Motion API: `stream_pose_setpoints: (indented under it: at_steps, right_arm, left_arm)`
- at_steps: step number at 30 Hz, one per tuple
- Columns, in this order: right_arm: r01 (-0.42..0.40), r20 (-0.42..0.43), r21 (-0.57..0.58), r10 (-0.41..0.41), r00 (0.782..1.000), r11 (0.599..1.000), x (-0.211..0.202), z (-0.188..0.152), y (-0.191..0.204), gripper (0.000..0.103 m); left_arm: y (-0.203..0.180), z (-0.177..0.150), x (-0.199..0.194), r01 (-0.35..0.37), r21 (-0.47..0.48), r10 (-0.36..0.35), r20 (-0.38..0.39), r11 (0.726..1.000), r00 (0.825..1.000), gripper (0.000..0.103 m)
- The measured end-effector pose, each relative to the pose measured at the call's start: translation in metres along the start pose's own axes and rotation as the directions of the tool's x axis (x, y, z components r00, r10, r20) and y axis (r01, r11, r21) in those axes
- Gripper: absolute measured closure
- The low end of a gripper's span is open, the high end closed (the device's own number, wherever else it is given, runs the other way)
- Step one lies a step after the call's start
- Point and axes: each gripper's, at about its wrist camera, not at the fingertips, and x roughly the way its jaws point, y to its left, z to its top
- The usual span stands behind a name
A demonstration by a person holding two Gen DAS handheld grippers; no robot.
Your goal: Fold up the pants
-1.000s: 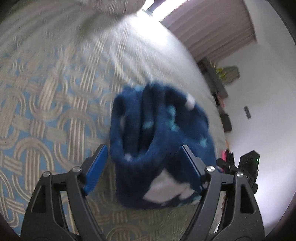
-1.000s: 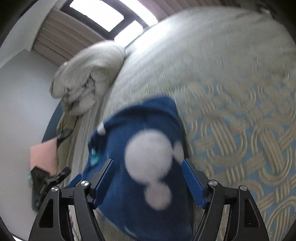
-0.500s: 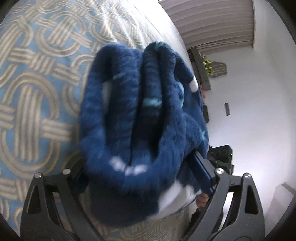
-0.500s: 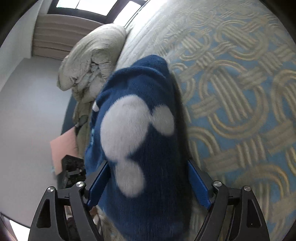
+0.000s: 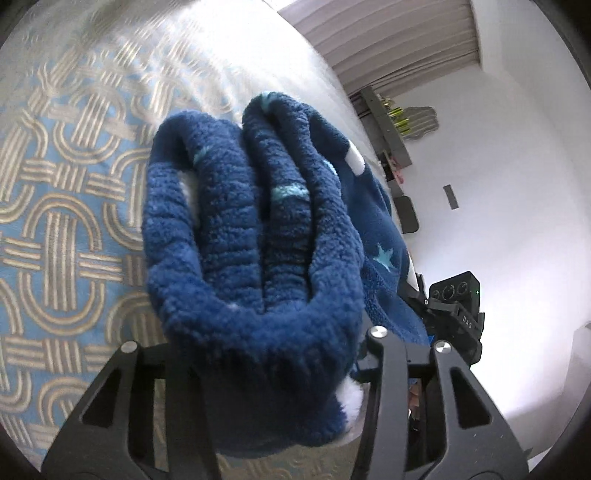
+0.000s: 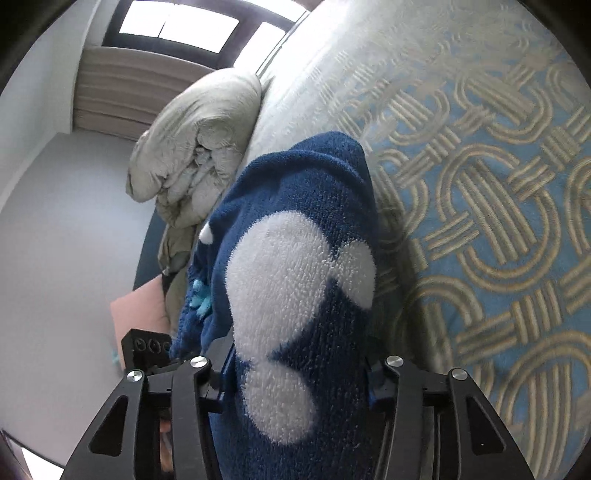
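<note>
While both grippers clamp opposite ends of the folded bundle, the blue fleece pants (image 5: 255, 236) are held above the patterned bedspread (image 5: 55, 229).

Left wrist view: the left gripper (image 5: 266, 354) has its jaws clenched on the thick stacked folds of the pants, whose rounded layers bulge out over the fingers and hide the pads; the other gripper's black body (image 5: 454, 314) shows at the bundle's far end, before a white wall with a shelf (image 5: 388, 133). Right wrist view: the right gripper (image 6: 299, 365) grasps the pants (image 6: 295, 280) between its two jaws, a white three-lobed motif (image 6: 284, 288) facing the camera; the bedspread (image 6: 498, 221) lies to the right, a crumpled pale duvet (image 6: 195, 147) sits at the bed's far edge below a window (image 6: 177, 26).
</note>
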Motion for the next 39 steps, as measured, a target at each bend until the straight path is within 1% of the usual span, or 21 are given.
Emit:
stream_pose_setpoints:
  at_steps: [4, 7, 10, 13, 14, 16, 17, 21, 26, 30, 31, 34, 39]
  right_arm:
    - [-0.013, 0.037, -0.037, 0.015, 0.999, 0.999, -0.030, -0.008, 0.027, 0.053]
    - [-0.011, 0.067, -0.063, 0.016, 0.998, 0.998, -0.061, -0.018, 0.050, 0.053]
    - [-0.013, 0.096, -0.079, 0.021, 0.995, 0.997, -0.093, -0.028, 0.063, 0.053]
    - [-0.020, 0.125, -0.096, 0.032, 0.992, 0.995, -0.127, -0.041, 0.076, 0.053]
    - [-0.024, 0.140, -0.107, 0.039, 0.989, 0.994, -0.143, -0.048, 0.082, 0.053]
    - [-0.027, 0.161, -0.123, 0.046, 0.986, 0.992, -0.160, -0.053, 0.093, 0.053]
    - [-0.028, 0.177, -0.133, 0.051, 0.983, 0.991, -0.175, -0.059, 0.099, 0.053]
    - [-0.037, 0.222, -0.151, 0.070, 0.973, 0.988, -0.216, -0.069, 0.111, 0.053]
    - [-0.031, 0.283, -0.173, 0.080, 0.956, 0.984, -0.270, -0.078, 0.118, 0.053]
    - [-0.019, 0.340, -0.177, 0.079, 0.937, 0.984, -0.312, -0.081, 0.111, 0.053]
    - [-0.016, 0.351, -0.175, 0.078, 0.933, 0.984, -0.321, -0.082, 0.108, 0.053]
    - [-0.013, 0.387, -0.163, 0.077, 0.919, 0.986, -0.354, -0.081, 0.090, 0.053]
    - [-0.001, 0.442, -0.115, 0.052, 0.895, 0.993, -0.407, -0.078, 0.052, 0.053]
  left_arm:
    - [-0.029, -0.008, -0.026, 0.031, 0.046, -0.033, 0.025, 0.998, 0.999, 0.055]
    - [-0.054, -0.017, -0.046, 0.041, 0.086, -0.044, 0.037, 0.995, 0.998, 0.055]
    - [-0.083, -0.032, -0.065, 0.049, 0.131, -0.055, 0.049, 0.990, 0.997, 0.055]
    - [-0.114, -0.043, -0.082, 0.064, 0.177, -0.075, 0.056, 0.982, 0.996, 0.055]
    - [-0.126, -0.048, -0.087, 0.067, 0.193, -0.080, 0.060, 0.979, 0.995, 0.055]
    - [-0.146, -0.057, -0.097, 0.065, 0.227, -0.082, 0.069, 0.972, 0.994, 0.055]
    - [-0.158, -0.061, -0.102, 0.066, 0.244, -0.085, 0.072, 0.967, 0.994, 0.055]
    - [-0.199, -0.073, -0.112, 0.077, 0.302, -0.102, 0.070, 0.950, 0.992, 0.055]
    - [-0.249, -0.087, -0.104, 0.101, 0.357, -0.129, 0.056, 0.928, 0.990, 0.055]
    - [-0.287, -0.098, -0.092, 0.112, 0.407, -0.138, 0.036, 0.907, 0.990, 0.055]
    - [-0.299, -0.101, -0.085, 0.118, 0.421, -0.141, 0.026, 0.900, 0.990, 0.055]
    - [-0.318, -0.102, -0.060, 0.133, 0.442, -0.146, -0.003, 0.887, 0.989, 0.055]
    - [-0.352, -0.102, 0.001, 0.167, 0.459, -0.149, -0.075, 0.873, 0.986, 0.055]
